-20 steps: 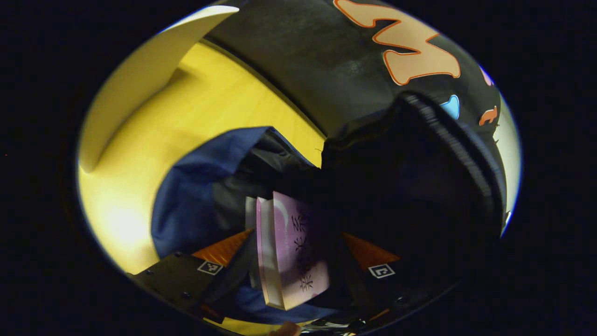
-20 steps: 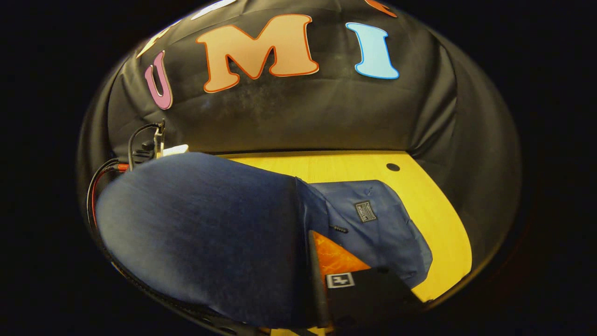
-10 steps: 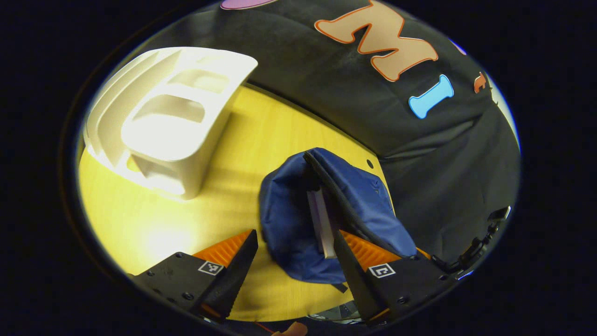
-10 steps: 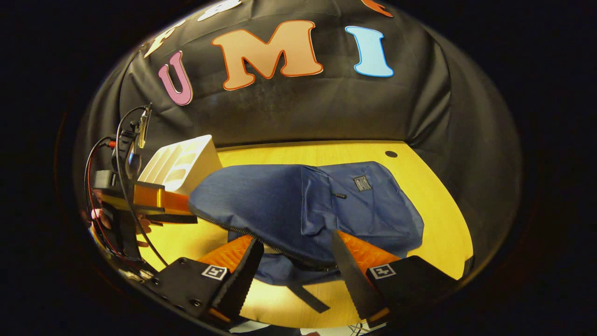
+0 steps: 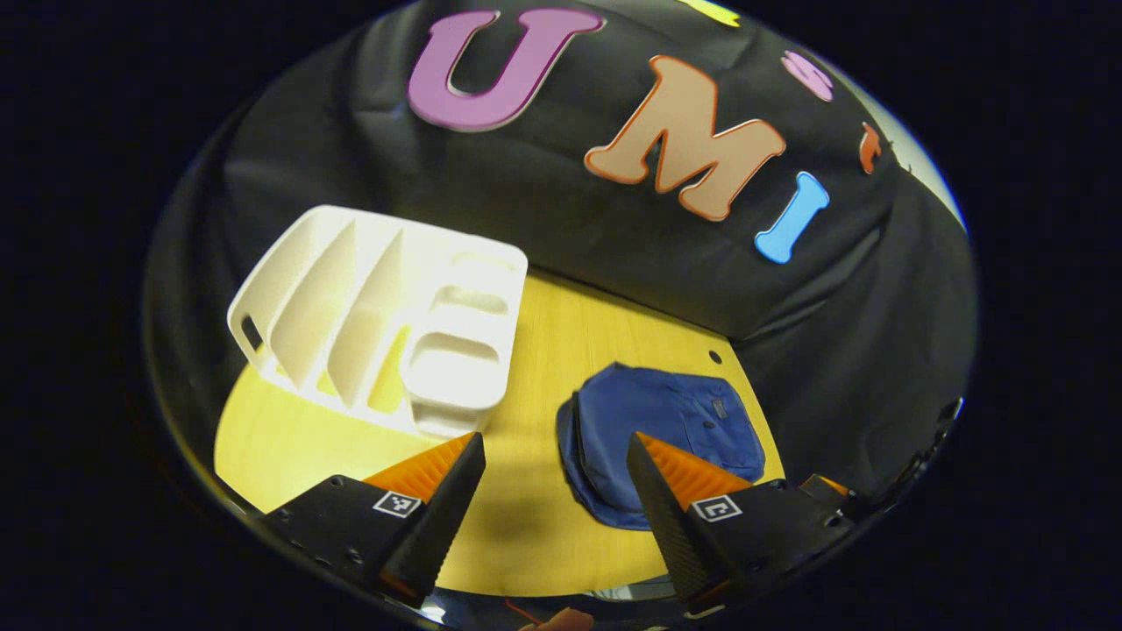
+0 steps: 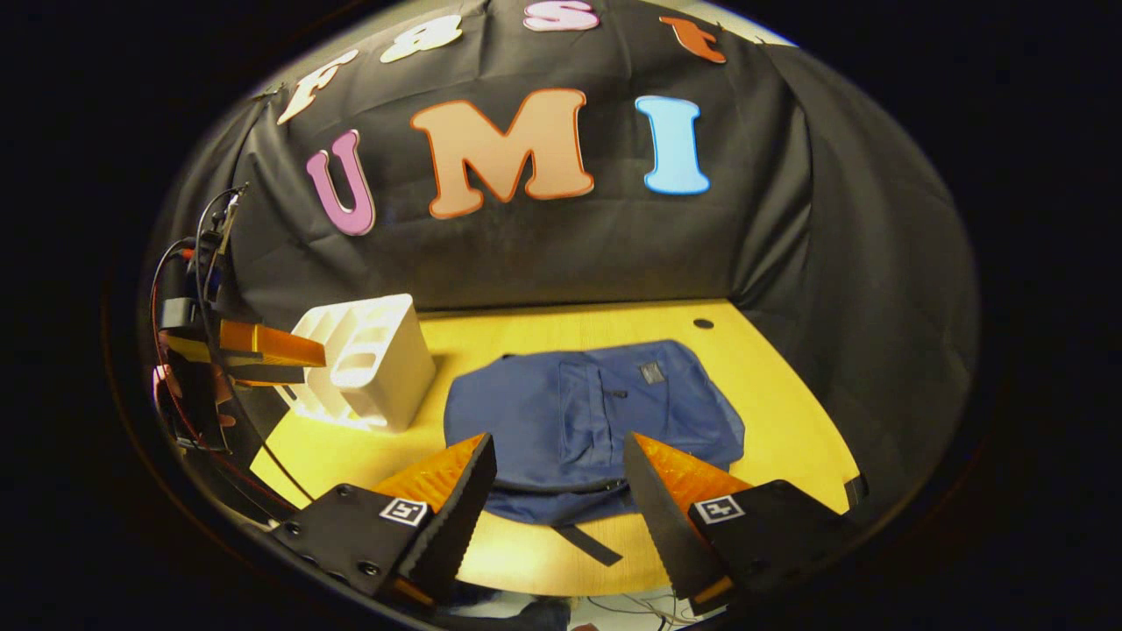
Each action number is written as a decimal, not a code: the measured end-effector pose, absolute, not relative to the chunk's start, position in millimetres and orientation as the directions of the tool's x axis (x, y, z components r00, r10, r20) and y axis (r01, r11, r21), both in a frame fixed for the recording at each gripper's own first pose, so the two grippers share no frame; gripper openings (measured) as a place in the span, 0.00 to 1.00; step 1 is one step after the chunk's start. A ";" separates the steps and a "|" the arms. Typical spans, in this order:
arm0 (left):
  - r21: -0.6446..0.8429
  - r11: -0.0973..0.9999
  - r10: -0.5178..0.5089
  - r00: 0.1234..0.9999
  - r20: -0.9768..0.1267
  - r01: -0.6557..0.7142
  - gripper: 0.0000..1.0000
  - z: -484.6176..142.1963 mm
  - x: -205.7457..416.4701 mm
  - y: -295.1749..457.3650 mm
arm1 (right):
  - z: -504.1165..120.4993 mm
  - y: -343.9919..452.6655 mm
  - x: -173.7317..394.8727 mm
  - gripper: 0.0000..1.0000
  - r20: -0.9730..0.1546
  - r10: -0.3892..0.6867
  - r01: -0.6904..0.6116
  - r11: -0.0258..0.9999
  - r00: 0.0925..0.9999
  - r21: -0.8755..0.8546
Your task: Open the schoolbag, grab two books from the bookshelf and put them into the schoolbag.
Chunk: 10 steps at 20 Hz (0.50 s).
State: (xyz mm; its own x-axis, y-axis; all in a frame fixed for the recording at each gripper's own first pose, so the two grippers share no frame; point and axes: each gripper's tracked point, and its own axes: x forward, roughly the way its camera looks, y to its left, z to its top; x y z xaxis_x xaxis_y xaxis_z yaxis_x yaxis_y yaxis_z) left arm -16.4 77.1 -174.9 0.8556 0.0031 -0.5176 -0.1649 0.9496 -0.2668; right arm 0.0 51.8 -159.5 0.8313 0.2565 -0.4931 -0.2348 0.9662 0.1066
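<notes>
The blue schoolbag (image 6: pixel 596 421) lies flat on the yellow table (image 6: pixel 789 412), front pocket up, its zipped edge facing me. In the left gripper view the schoolbag (image 5: pixel 666 429) sits just beyond the right finger. My right gripper (image 6: pixel 557 499) hovers open over the bag's near edge, holding nothing. My left gripper (image 5: pixel 557 491) is open too, above bare table between bag and bookshelf. The white bookshelf (image 5: pixel 377 337) stands at the left; its upright slots show only plastic and table behind. Farther off, the left gripper (image 6: pixel 254 350) hangs beside the bookshelf (image 6: pixel 368 359).
A dark strap (image 6: pixel 587 543) trails from the bag toward the table's front edge. A small round hole (image 6: pixel 703 323) marks the table's back right. Cables (image 6: pixel 188 289) and a hand sit behind the left gripper. The black cloth wall closes in the back and right.
The left gripper let go of the pink book inside the bag and drew back and up. The right gripper released the bag's flap and pulled back. The bag now lies flat.
</notes>
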 end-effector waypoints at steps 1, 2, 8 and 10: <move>-0.259 0.954 0.008 0.871 -0.491 -0.154 0.95 -158.1 -16.0 81.1 | -146.9 57.3 5.0 0.94 -0.463 0.261 -0.235 0.965 0.847 0.113; -0.242 0.959 0.017 0.886 -0.463 -0.145 0.95 -140.7 -16.0 84.2 | -133.9 61.6 9.7 0.94 -0.432 0.265 -0.238 0.964 0.862 0.115; -0.016 0.980 0.188 0.954 -0.231 -0.197 0.91 -41.9 -12.2 132.6 | -64.6 76.0 39.5 0.94 -0.251 0.247 -0.230 0.969 0.936 0.093; 0.031 0.976 0.218 0.962 -0.166 -0.216 0.94 -23.1 -6.7 138.3 | -45.4 80.2 42.3 0.93 -0.200 0.246 -0.230 0.968 0.948 0.102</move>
State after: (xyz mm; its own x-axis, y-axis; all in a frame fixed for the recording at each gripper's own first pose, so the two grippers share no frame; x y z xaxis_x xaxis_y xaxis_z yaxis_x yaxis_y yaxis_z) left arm -6.7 138.3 -23.1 0.9616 0.2182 -0.1663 -0.2161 0.9759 0.0307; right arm 42.3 80.2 -45.4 0.9483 0.2463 -0.2001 -0.2299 0.9679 0.1016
